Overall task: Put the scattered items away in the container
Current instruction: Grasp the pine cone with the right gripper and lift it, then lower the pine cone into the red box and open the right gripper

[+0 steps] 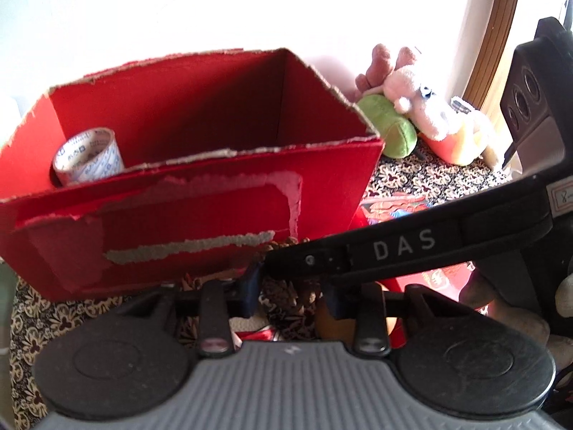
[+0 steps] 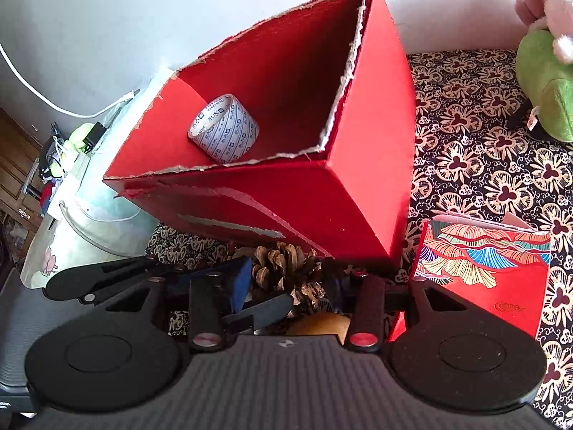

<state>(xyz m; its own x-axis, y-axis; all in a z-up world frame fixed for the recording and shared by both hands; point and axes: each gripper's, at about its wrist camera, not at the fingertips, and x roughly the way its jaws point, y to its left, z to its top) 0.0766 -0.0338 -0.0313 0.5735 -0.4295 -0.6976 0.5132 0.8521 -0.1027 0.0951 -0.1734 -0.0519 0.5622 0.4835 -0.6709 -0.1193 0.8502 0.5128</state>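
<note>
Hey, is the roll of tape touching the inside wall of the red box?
Touching. In the right wrist view the roll of tape lies on its side in the red box, pressed against the left inner wall with no gap between them.

You get strong daylight here: the far wall [image 1: 250, 7] in the left wrist view is blown out to white, and that picture is softly blurred. The red box [image 2: 286, 193] interior falls into deep shadow. Fisheye bending curves both pictures' edges, with dark corners.
</note>
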